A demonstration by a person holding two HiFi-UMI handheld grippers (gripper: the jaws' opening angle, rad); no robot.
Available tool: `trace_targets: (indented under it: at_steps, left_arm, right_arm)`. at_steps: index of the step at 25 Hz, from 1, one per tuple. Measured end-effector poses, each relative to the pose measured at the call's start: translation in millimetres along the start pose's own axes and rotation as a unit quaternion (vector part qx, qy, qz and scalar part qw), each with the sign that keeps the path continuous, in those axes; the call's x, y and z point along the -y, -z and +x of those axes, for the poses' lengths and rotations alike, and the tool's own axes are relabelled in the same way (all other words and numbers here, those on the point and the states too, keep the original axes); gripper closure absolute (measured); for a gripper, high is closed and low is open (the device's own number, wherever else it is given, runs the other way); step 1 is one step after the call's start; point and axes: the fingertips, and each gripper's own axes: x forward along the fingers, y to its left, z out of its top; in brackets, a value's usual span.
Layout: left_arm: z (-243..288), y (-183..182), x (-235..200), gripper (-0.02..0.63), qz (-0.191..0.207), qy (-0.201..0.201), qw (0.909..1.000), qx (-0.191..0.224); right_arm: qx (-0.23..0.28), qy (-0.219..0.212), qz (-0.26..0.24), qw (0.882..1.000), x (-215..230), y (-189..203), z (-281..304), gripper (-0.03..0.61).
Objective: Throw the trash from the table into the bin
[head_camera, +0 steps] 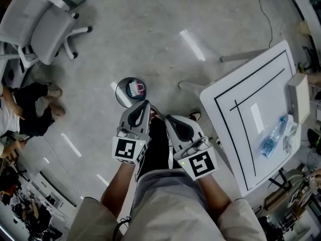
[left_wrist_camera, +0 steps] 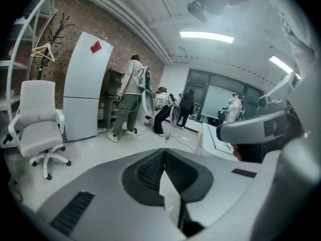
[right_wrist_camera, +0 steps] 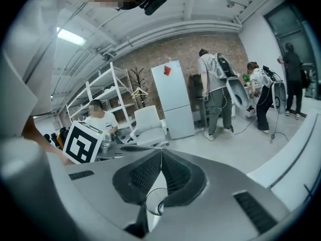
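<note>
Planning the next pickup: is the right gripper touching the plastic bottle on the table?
Apart. Head view: the right gripper is at the person's body, bare table between it and the bottle.

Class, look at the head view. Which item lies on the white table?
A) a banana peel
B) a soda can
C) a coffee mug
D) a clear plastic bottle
D: a clear plastic bottle with a blue label lies on its side on the white table, toward the right of the head view; no peel, can or mug shows there.
</note>
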Motion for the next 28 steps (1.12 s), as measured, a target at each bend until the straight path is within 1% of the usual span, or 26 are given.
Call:
trace_targets:
  at_steps: [6, 10, 13, 16, 20, 24, 28]
  left_arm:
    - [-9, -43, 64, 0.606, 0.031, 0.051, 0.9982, 0.009]
    - [-6, -73, 109, 0.606, 0.04, 0.083, 0.9956, 0.019]
    - [3, -88, 152, 0.606, 0.047, 0.123, 0.991, 0.022]
    - [15, -98, 204, 0.606, 0.061, 0.174, 0.9827, 0.021]
    - [32, -113, 279, 0.606, 0.085, 0.241, 0.9665, 0.024]
    - [49, -118, 343, 0.606, 0.103, 0.302, 0.9475, 0.02]
    - [60, -118, 401, 0.606, 0.114, 0.339, 0.9336, 0.017]
  right_arm:
    - [0.037, 0.035, -0.002, 0.999, 11, -29, -59, 0.555]
    - [0.07, 0.082, 0.002, 0.994, 30, -50, -102, 0.555]
    - [0.088, 0.125, 0.0, 0.988, 49, -61, -137, 0.555]
    - [0.106, 0.161, -0.001, 0.981, 66, -69, -175, 0.555]
    - [0.125, 0.205, 0.002, 0.971, 91, -72, -230, 0.555]
    - [0.151, 0.265, 0.023, 0.952, 120, -66, -285, 0.555]
    - [0.166, 0.311, 0.043, 0.935, 144, -53, -340, 0.555]
